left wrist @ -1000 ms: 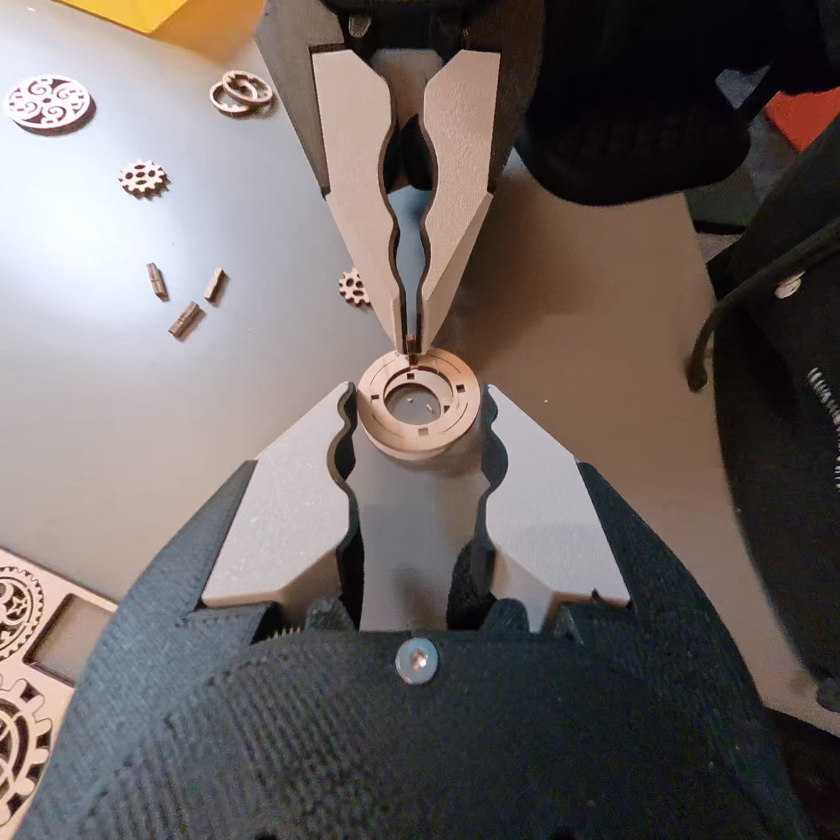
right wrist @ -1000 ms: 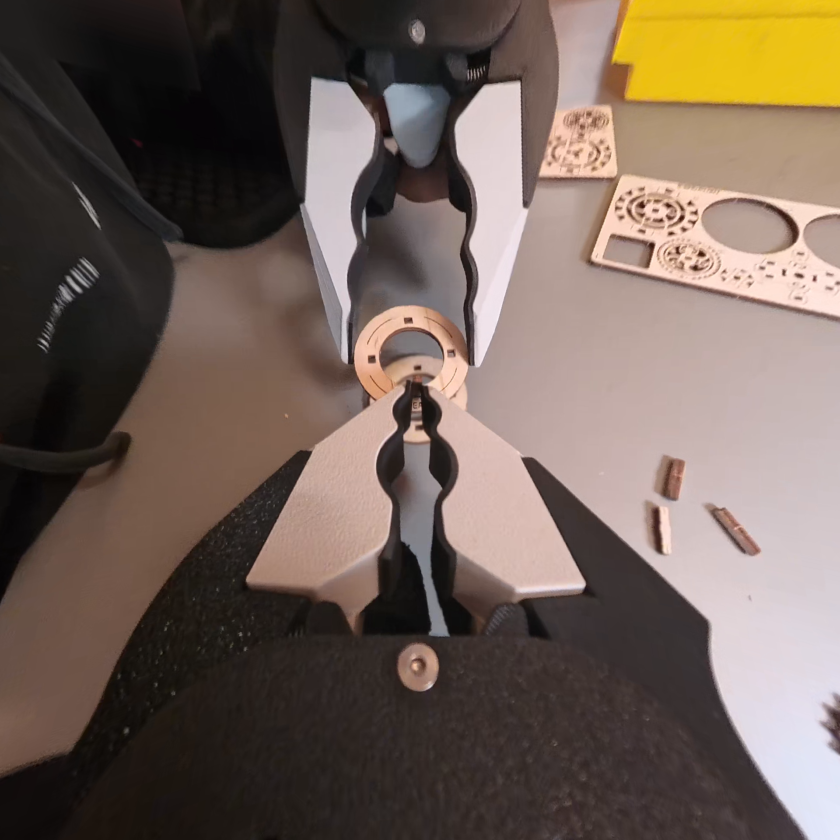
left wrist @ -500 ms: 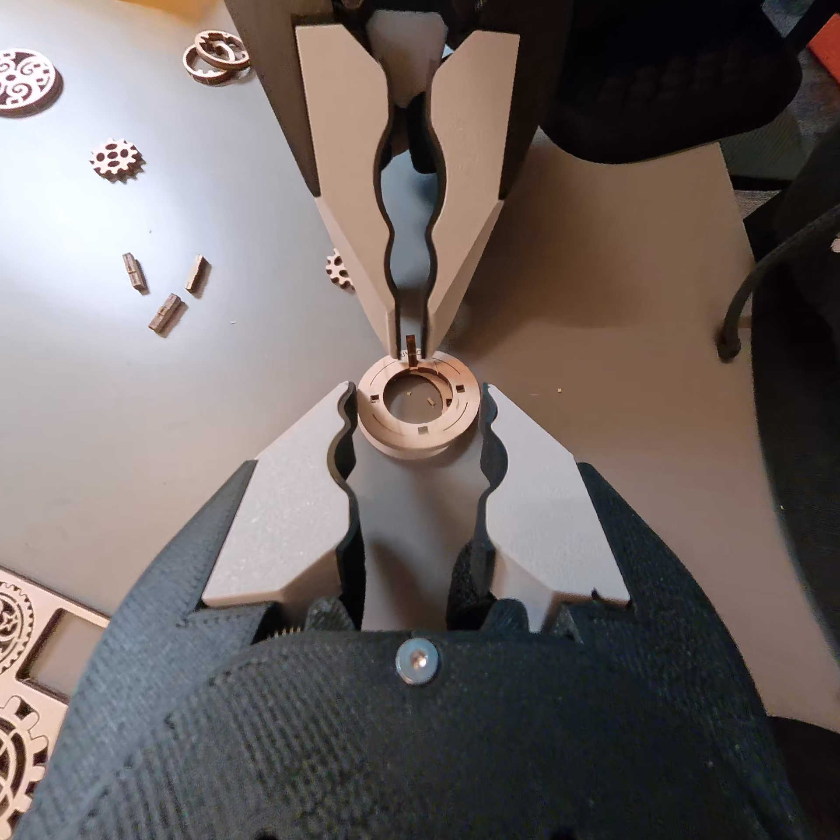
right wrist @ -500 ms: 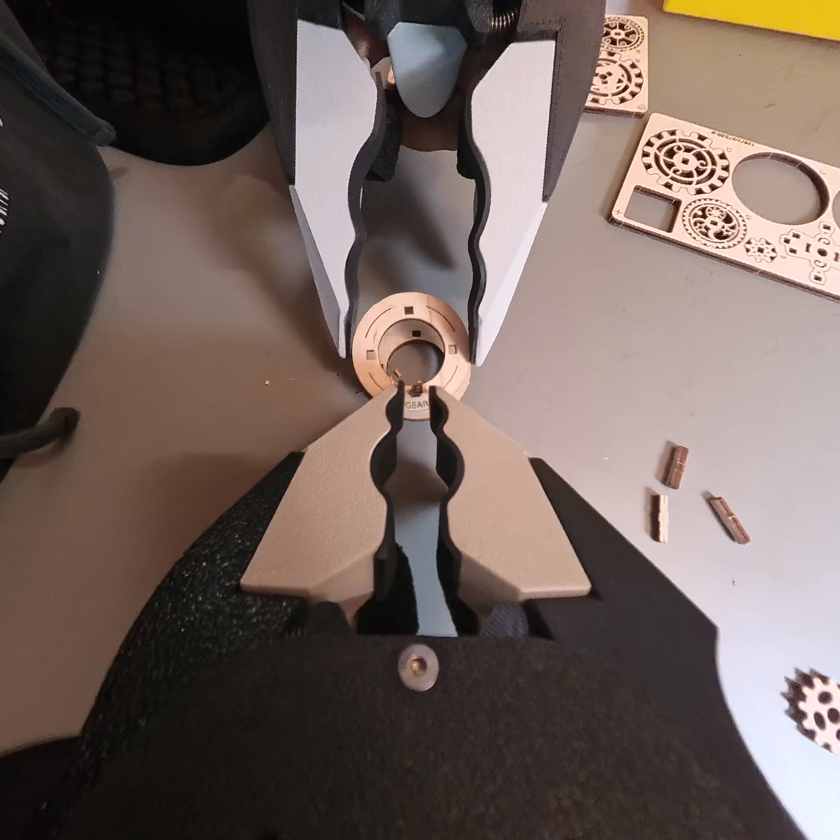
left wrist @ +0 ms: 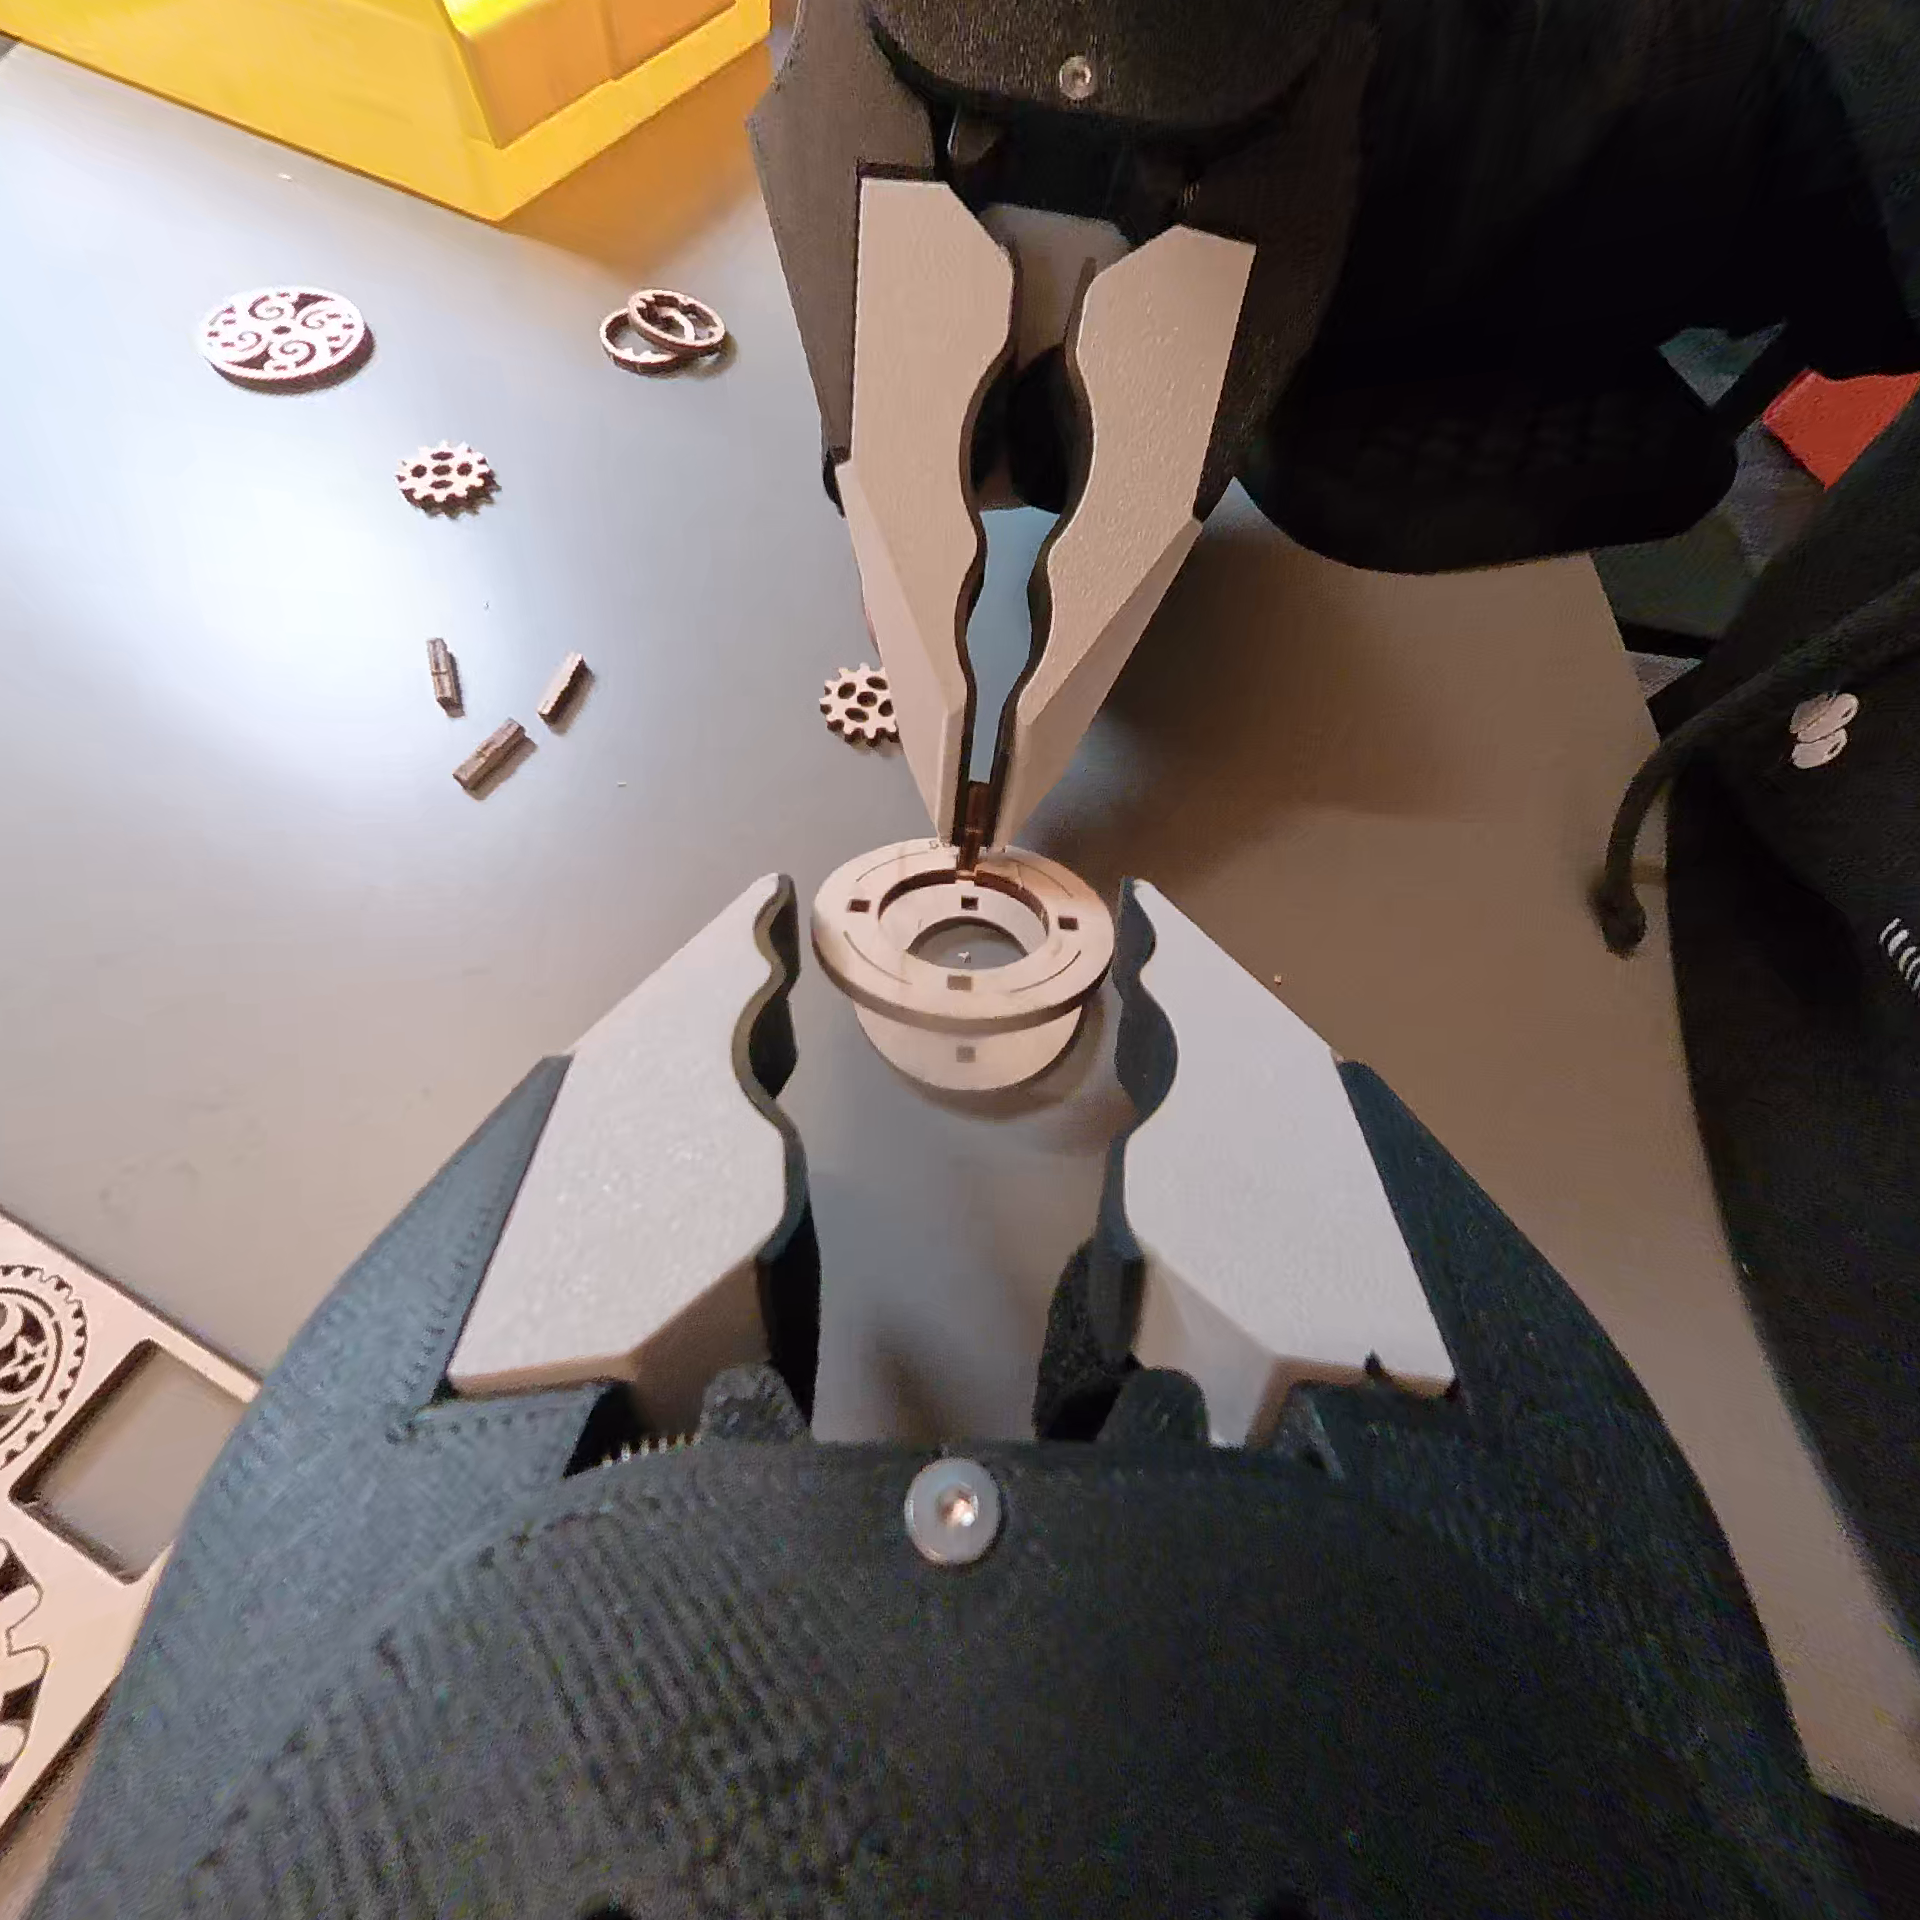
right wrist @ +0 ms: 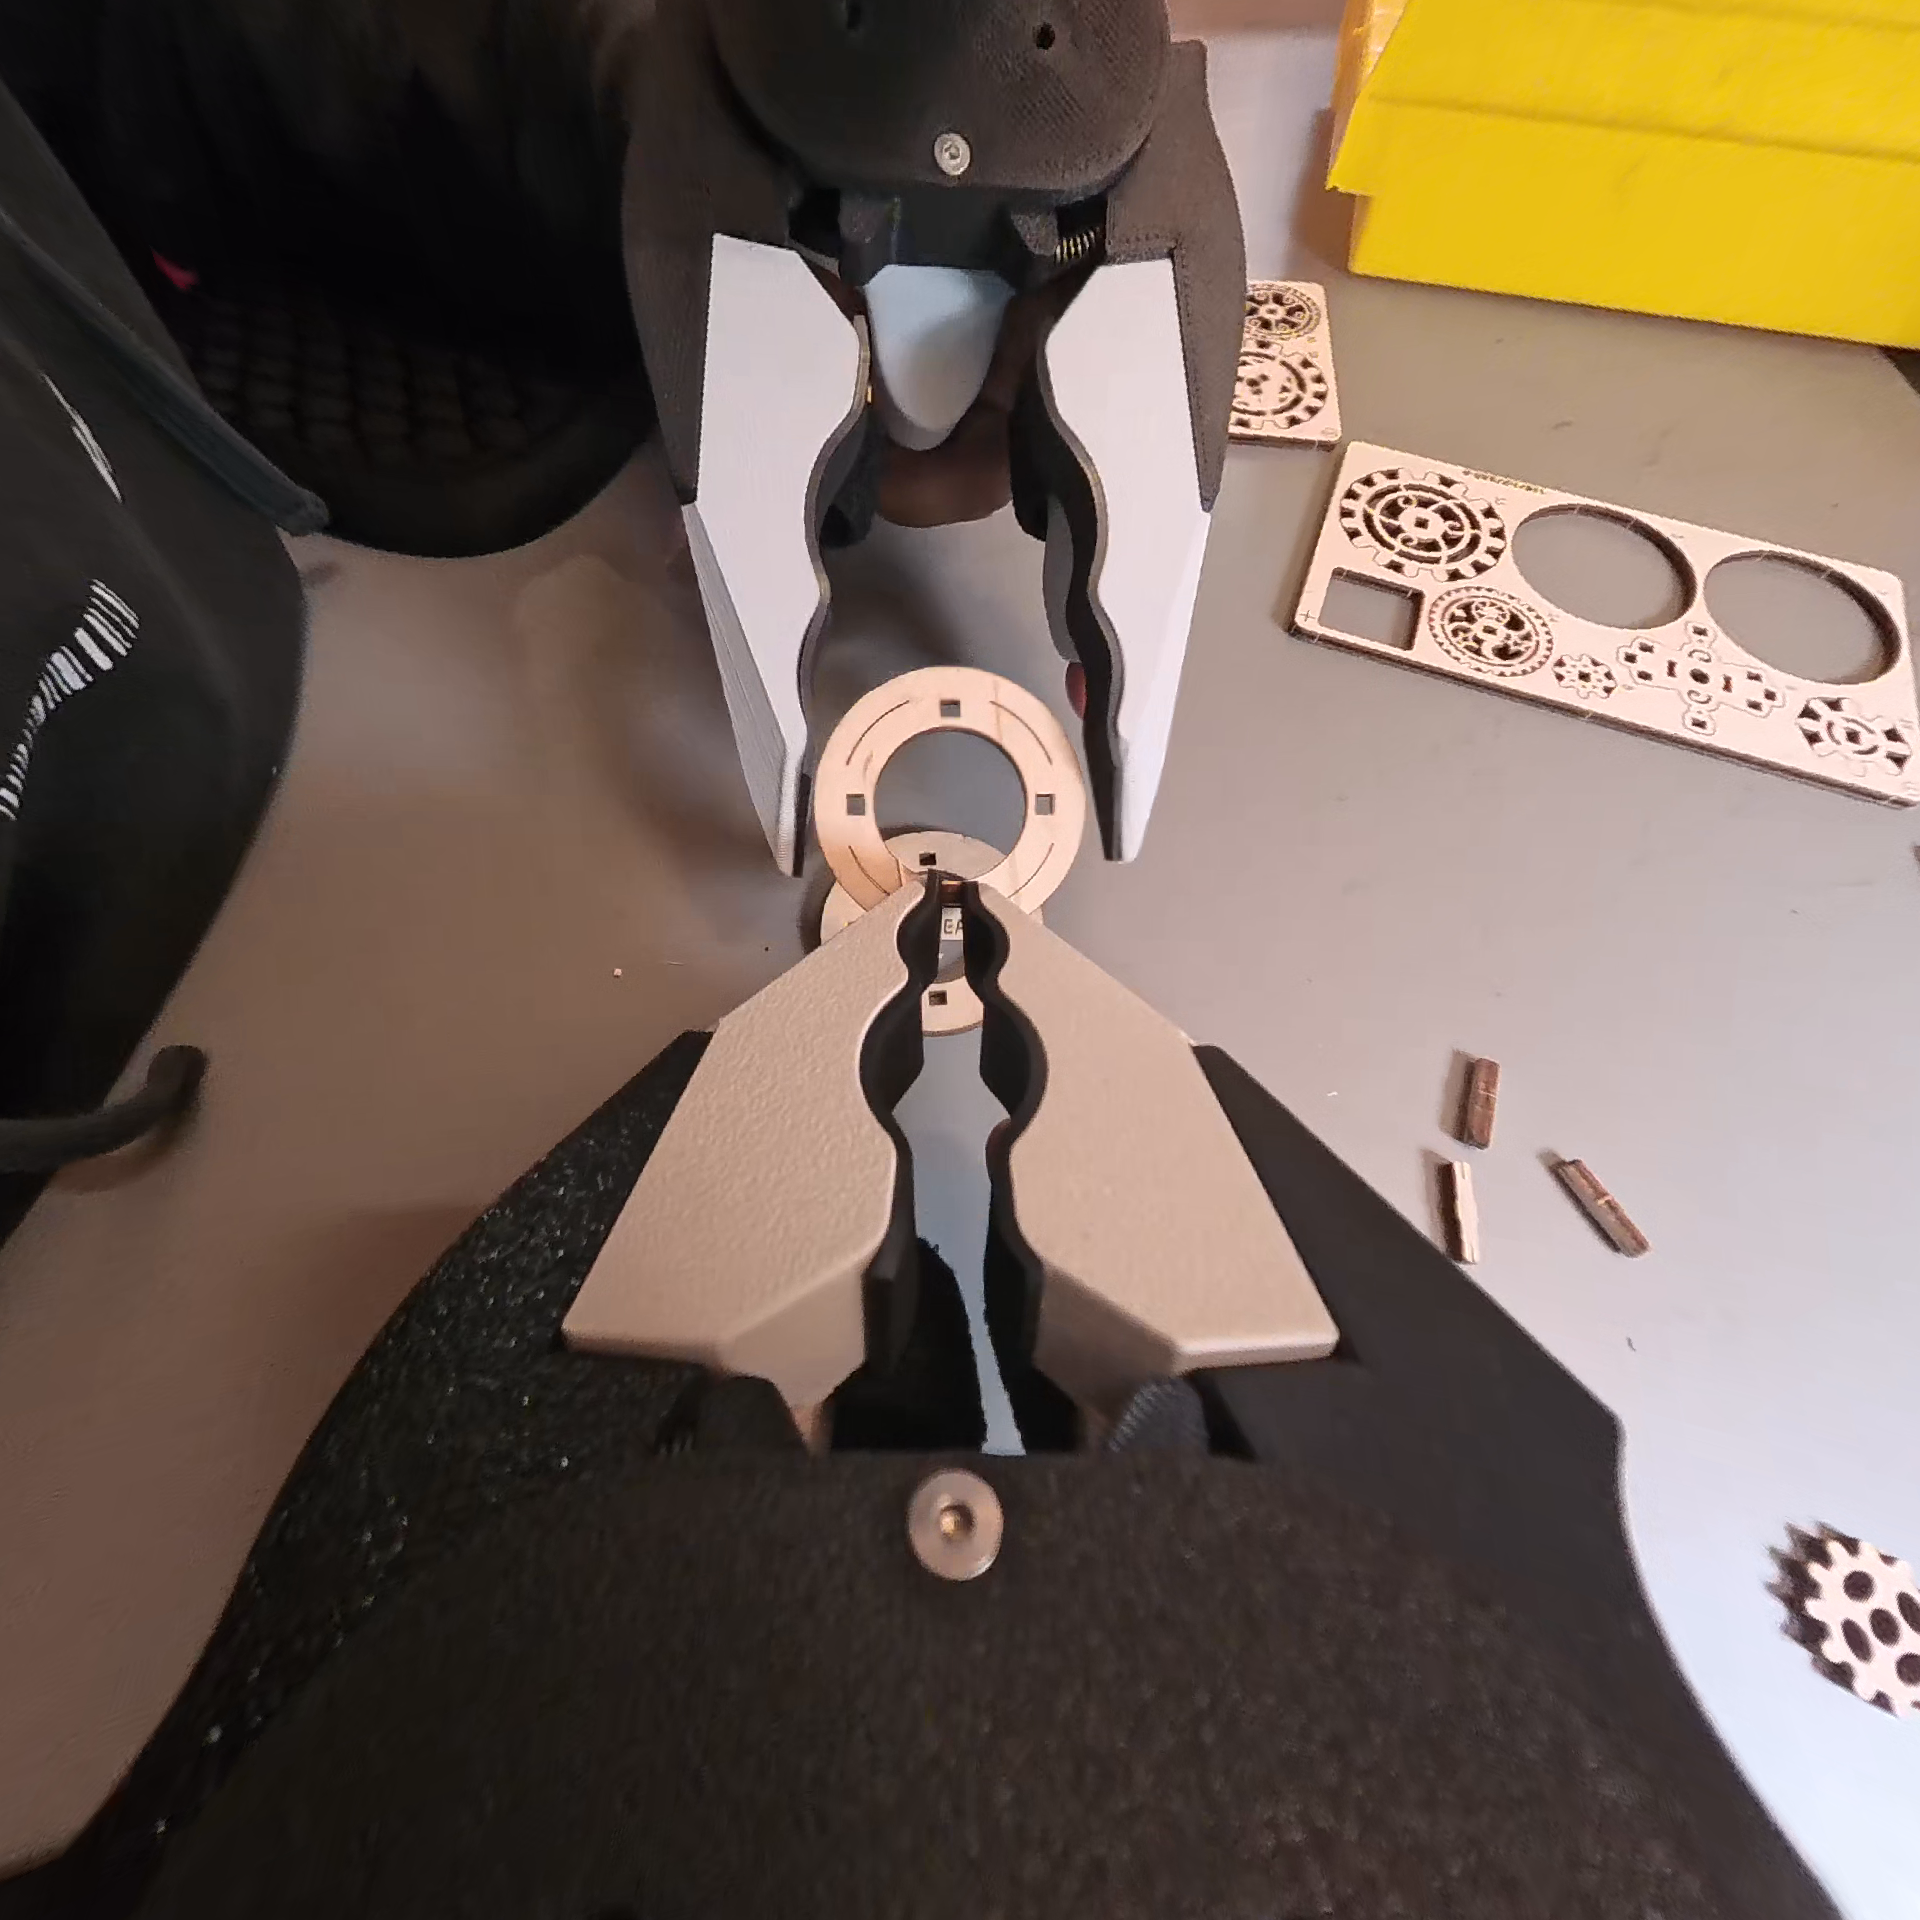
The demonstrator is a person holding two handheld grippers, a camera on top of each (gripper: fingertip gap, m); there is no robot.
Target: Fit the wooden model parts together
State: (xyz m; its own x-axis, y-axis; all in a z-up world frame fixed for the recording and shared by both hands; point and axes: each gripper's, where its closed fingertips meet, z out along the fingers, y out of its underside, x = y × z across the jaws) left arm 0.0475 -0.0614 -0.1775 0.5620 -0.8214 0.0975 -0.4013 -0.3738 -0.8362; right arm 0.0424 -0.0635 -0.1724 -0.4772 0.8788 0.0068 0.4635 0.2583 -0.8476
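Note:
My left gripper is shut on a flat wooden ring with small square slots and holds it level, a little above a second wooden ring on the grey table. My right gripper faces it and is shut on a small dark wooden peg. The peg's lower end is at a slot on the far rim of the held ring. In the right wrist view the held ring sits between the left fingers, with the lower ring partly under my right fingertips.
Three loose pegs, two small gears, an ornate disc and two small rings lie to the left. Laser-cut sheets and a yellow bin are nearby. A person's black clothing is beyond the table edge. The tips of both grippers are at nearly the same place. The ornate disc sits 25 centimetres or so from the ends of my left fingers.
The held ring now sits higher above the lower ring, which shows more. The right jaws, slightly apart around the peg half a second ago, have closed on it.

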